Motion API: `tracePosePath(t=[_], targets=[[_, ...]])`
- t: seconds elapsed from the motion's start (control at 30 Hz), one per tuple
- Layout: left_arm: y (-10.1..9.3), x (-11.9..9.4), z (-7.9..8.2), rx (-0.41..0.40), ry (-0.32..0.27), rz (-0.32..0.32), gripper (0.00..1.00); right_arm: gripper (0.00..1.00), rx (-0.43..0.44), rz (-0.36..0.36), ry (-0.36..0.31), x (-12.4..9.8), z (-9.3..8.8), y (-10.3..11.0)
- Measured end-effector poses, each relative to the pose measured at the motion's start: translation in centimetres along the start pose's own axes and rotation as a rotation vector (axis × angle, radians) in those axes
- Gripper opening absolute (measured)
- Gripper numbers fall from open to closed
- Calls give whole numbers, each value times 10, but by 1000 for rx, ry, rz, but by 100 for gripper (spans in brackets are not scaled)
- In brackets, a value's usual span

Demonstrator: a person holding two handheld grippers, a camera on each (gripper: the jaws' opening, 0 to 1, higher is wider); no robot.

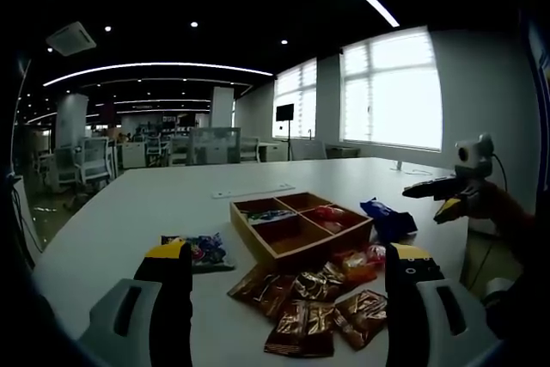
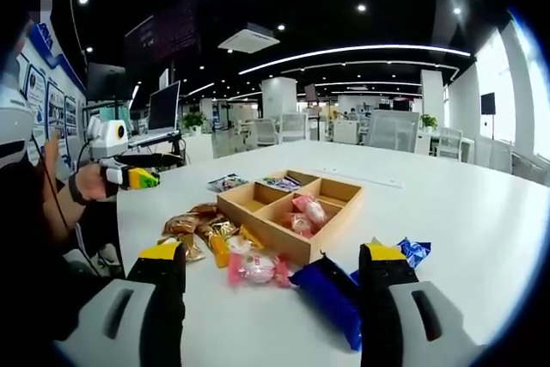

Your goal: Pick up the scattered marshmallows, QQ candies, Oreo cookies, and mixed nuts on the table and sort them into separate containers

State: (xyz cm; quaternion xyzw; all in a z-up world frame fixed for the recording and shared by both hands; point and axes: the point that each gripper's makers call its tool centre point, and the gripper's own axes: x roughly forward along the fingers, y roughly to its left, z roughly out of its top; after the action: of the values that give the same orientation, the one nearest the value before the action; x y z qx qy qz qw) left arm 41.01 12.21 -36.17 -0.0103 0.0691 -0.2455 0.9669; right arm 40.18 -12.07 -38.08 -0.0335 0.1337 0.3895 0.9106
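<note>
A wooden tray (image 1: 322, 247) with four compartments sits mid-table; one holds a blue-patterned packet (image 1: 271, 215), another pink and red candies (image 1: 331, 212). Brown foil packets (image 1: 301, 311) lie in a heap in front of it, between the open jaws of my left gripper (image 1: 290, 255), which hovers above them. In the right gripper view the tray (image 2: 258, 223) lies ahead, a pink candy (image 2: 258, 268) and a blue packet (image 2: 331, 294) lying between the open jaws of my right gripper (image 2: 272, 253). The brown packets (image 2: 193, 225) lie left of the tray.
A colourful packet (image 1: 199, 251) lies left of the tray and blue packets (image 1: 387, 219) to its right. The right gripper (image 1: 447, 191) is held up at the table's right edge. The left gripper (image 2: 129, 176) hangs at the left, in a hand. Office desks and chairs stand behind.
</note>
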Motion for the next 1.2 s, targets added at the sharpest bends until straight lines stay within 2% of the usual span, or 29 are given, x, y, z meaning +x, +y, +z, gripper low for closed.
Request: tracePosePath(t=[0.27, 0.87, 1.2], targets=[[3, 2, -7, -5, 11, 5, 97, 79, -1, -1, -3, 0, 1, 0], [7, 14, -46, -26, 99, 8, 96, 78, 0, -1, 6, 1, -2, 0], [5, 14, -65, -24, 163, -5, 89, 78, 1, -2, 8, 1, -3, 1]])
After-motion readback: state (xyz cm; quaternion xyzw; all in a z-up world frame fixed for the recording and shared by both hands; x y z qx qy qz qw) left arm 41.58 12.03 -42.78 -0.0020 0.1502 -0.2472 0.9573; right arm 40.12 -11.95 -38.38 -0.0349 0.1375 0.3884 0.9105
